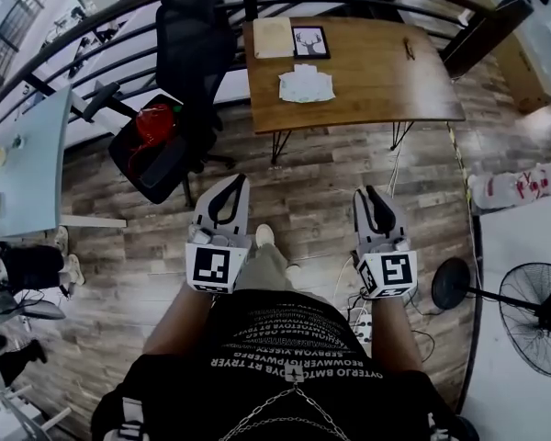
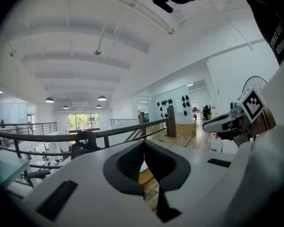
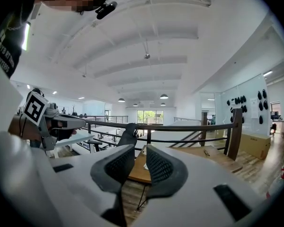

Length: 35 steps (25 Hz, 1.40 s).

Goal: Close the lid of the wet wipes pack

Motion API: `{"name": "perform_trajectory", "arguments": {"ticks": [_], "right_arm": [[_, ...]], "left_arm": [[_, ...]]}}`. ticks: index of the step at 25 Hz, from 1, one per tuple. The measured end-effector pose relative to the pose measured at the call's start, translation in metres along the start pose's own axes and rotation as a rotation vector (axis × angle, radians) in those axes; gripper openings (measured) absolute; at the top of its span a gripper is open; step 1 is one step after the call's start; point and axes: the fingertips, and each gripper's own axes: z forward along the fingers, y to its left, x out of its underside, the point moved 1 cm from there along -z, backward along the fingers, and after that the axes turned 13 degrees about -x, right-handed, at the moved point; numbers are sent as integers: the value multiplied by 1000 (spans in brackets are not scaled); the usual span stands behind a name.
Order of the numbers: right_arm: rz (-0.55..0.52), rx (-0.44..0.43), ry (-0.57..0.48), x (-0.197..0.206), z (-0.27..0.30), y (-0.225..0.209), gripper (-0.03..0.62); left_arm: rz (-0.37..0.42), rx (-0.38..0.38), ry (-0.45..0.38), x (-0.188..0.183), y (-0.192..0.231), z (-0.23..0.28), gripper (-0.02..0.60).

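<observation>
So, desk to operator: how do your tongs stand?

Operator: I see my left tongs (image 1: pixel 230 186) with the pads (image 2: pixel 128 162) meeting at the tips and nothing between them. My right tongs (image 1: pixel 371 194) stand a narrow way apart, also empty. Past them I look at the wooden table (image 3: pixel 206 151). Both pairs are held side by side in front of my body, over the plank floor (image 1: pixel 321 200), noses aimed at that table and well short of it.

Desk: And the wet wipes pack?

Operator: The wet wipes pack (image 1: pixel 305 84) lies flat on the tabletop, close to the near edge and left of its middle, apart from everything else. Its long axis runs along that near edge, across my line of sight, so a long side faces me. Which way the lid points, or whether it is up, I cannot tell at this size.

Desk: Anything round it?

Operator: A framed picture (image 1: pixel 310 41) and a pale sheet (image 1: pixel 273 37) sit side by side at the far edge near the far left corner. A small dark item (image 1: pixel 409 49) lies towards the right edge. A black office chair (image 1: pixel 195 44) stands off the table's left end, and a fan (image 1: pixel 538 315) stands far to my right.
</observation>
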Motion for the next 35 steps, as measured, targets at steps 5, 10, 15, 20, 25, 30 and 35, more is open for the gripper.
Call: {"name": "perform_trajectory", "arguments": {"ticks": [5, 10, 15, 20, 25, 30, 35], "right_arm": [[-3, -15, 2, -9, 35, -9, 84], [1, -13, 16, -14, 65, -23, 84], [-14, -8, 15, -27, 92, -40, 84], [-22, 0, 5, -41, 111, -54, 84], [-26, 9, 6, -46, 133, -60, 84], [-34, 15, -9, -54, 147, -57, 84], [-37, 35, -5, -57, 156, -57, 84]], "left_arm": [[-5, 4, 5, -3, 16, 31, 28], [-9, 15, 9, -4, 27, 67, 28], [-10, 28, -17, -16, 38, 103, 28], [-13, 41, -33, -28, 44, 129, 28], [-20, 64, -36, -28, 49, 145, 28], [-16, 106, -52, -31, 51, 158, 28], [-13, 128, -65, -34, 60, 170, 28]]}}
